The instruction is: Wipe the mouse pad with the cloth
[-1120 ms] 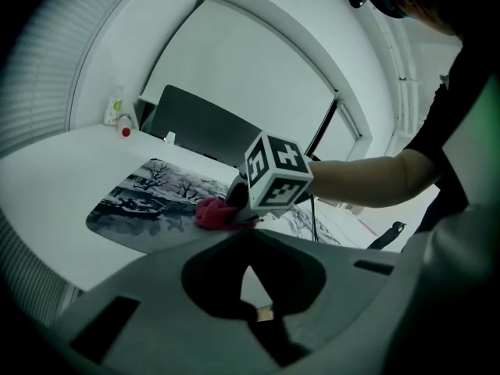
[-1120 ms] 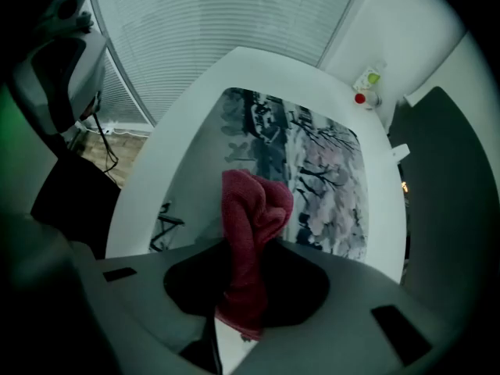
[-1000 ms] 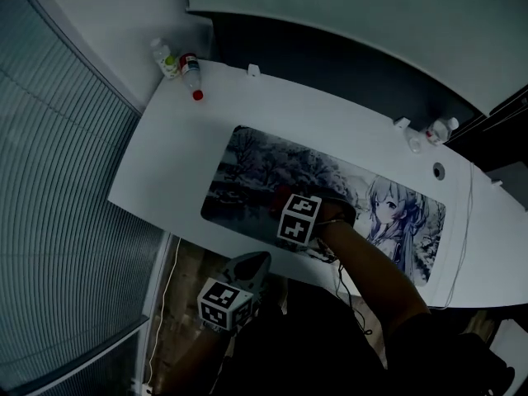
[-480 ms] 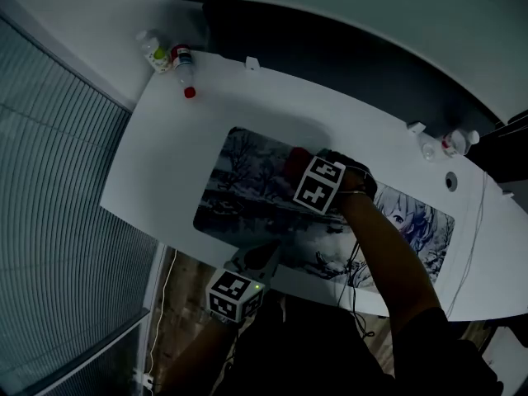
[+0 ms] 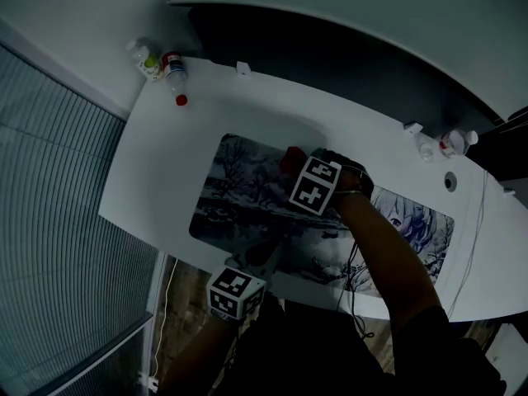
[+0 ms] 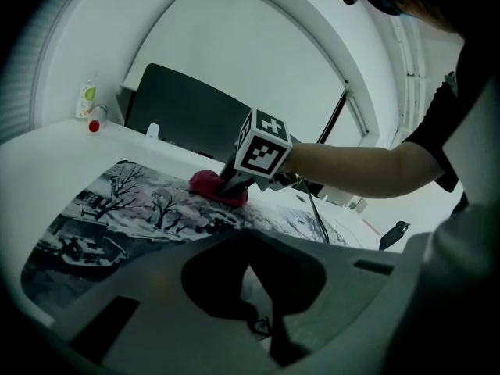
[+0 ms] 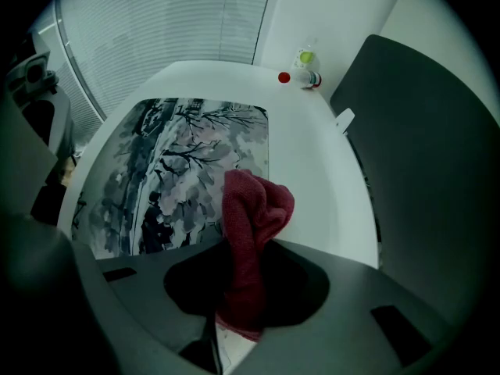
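Observation:
A long mouse pad (image 5: 247,196) printed with a wintry scene and an anime figure lies on the white desk (image 5: 165,163). My right gripper (image 5: 294,167) is shut on a bunched red cloth (image 5: 289,158), pressed onto the pad near its far edge, left of the middle. The right gripper view shows the cloth (image 7: 251,209) standing up out of that gripper (image 7: 244,272), over the pad (image 7: 164,170). My left gripper (image 5: 260,262) hangs at the desk's near edge, shut and holding nothing. Its own view shows the left gripper (image 6: 251,276), the cloth (image 6: 219,187) and the pad (image 6: 117,209).
Two small bottles (image 5: 161,63) and a red cap (image 5: 181,100) sit at the desk's far left corner. Another small bottle (image 5: 450,143) stands at the far right. A thin cable (image 5: 474,221) runs down the right side. A dark panel (image 5: 330,56) rises behind the desk, and window blinds (image 5: 58,221) line the left.
My right gripper has dragged the cloth from the pad's near middle toward its far edge, then slightly left. The left gripper has come closer to the desk's front edge.

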Demonstrator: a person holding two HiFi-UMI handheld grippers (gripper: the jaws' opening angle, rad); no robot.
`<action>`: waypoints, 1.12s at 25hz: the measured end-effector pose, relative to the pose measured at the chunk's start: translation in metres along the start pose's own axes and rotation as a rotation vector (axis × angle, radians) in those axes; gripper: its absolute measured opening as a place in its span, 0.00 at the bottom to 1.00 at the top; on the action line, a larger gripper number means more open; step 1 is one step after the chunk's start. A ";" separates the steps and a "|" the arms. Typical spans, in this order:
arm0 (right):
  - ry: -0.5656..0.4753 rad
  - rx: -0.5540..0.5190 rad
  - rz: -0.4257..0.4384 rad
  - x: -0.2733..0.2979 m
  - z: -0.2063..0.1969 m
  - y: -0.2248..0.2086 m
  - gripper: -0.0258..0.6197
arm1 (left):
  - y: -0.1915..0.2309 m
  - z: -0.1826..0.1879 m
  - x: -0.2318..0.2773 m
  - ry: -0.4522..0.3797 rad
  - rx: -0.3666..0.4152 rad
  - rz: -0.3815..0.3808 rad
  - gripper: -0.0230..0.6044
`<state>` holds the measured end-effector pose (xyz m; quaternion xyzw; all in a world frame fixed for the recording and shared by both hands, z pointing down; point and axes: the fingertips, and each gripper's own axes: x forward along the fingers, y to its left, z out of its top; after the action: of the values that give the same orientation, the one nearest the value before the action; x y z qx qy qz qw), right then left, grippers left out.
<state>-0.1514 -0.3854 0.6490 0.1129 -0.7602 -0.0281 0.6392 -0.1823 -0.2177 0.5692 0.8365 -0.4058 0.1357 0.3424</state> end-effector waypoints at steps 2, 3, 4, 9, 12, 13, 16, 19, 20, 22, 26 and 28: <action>-0.004 0.000 -0.011 0.000 0.000 0.000 0.21 | -0.001 0.000 -0.002 -0.002 0.006 0.002 0.05; -0.006 -0.003 -0.021 0.000 0.000 0.000 0.21 | -0.002 0.000 -0.003 -0.004 0.010 0.003 0.05; -0.008 -0.007 -0.035 0.000 0.000 0.000 0.21 | -0.003 0.000 -0.005 -0.005 0.014 0.004 0.05; -0.056 -0.006 -0.135 -0.007 -0.004 0.005 0.21 | -0.011 0.000 -0.022 -0.017 0.017 0.004 0.05; -0.086 0.033 -0.172 -0.019 -0.009 0.016 0.21 | -0.020 0.002 -0.036 -0.034 0.031 -0.004 0.05; -0.104 0.062 -0.173 -0.025 -0.011 0.022 0.21 | -0.023 0.001 -0.042 -0.038 0.034 -0.007 0.05; -0.210 0.215 -0.138 -0.052 -0.011 0.048 0.21 | -0.034 0.000 -0.061 -0.054 0.040 -0.013 0.05; -0.373 0.411 -0.078 -0.089 -0.010 0.078 0.21 | -0.047 -0.006 -0.077 -0.057 0.060 -0.039 0.05; -0.432 0.477 -0.055 -0.103 -0.011 0.089 0.21 | -0.052 -0.008 -0.083 -0.059 0.063 -0.050 0.05; -0.562 0.605 -0.016 -0.131 -0.013 0.110 0.21 | -0.061 -0.010 -0.095 -0.068 0.078 -0.073 0.05; -0.790 0.853 0.025 -0.178 -0.027 0.156 0.21 | -0.080 -0.024 -0.112 -0.066 0.139 -0.142 0.05; -0.847 0.922 0.031 -0.196 -0.039 0.186 0.21 | -0.095 -0.040 -0.120 -0.047 0.143 -0.169 0.05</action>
<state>-0.1078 -0.1597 0.5016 0.3451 -0.8830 0.2699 0.1683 -0.1835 -0.0787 0.4936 0.8929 -0.3310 0.1155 0.2824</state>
